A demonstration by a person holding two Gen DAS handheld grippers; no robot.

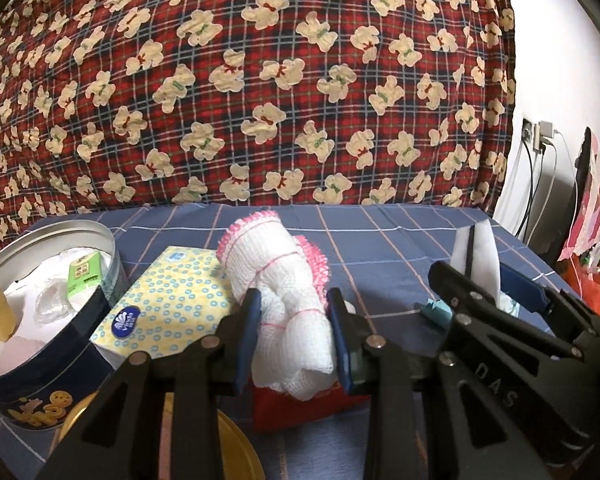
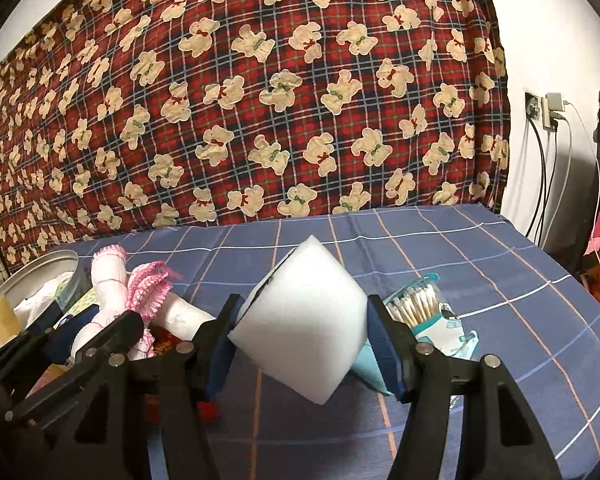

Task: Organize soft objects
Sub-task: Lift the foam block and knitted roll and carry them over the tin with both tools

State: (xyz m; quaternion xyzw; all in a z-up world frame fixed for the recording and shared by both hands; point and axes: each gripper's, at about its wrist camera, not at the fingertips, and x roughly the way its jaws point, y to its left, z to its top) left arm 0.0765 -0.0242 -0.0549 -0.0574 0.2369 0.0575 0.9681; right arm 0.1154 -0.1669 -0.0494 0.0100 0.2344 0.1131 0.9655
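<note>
Blue checked tablecloth (image 2: pixel 480 280), bear-print curtain (image 2: pixel 260 100)

Both wrist views are evenly and fairly brightly lit by soft indoor light, with the white wall (image 2: pixel 548 32) right of the hand-held gripper near overexposed and only weak shadows under the things on the blue checked tabletop (image 2: pixel 460 280). The fisheye lens bends the teddy-bear cloth (image 1: pixel 260 80) ahead into a bulge and leaves dark vignetted corners, strongest at the upper left and right edges. Focus is decent ahead of the fingers but the black hand-held gripper (image 2: pixel 302 344) frame nearest the lens is soft and dim, and the white sponge (image 2: pixel 304 324) shows almost no surface detail.
</note>
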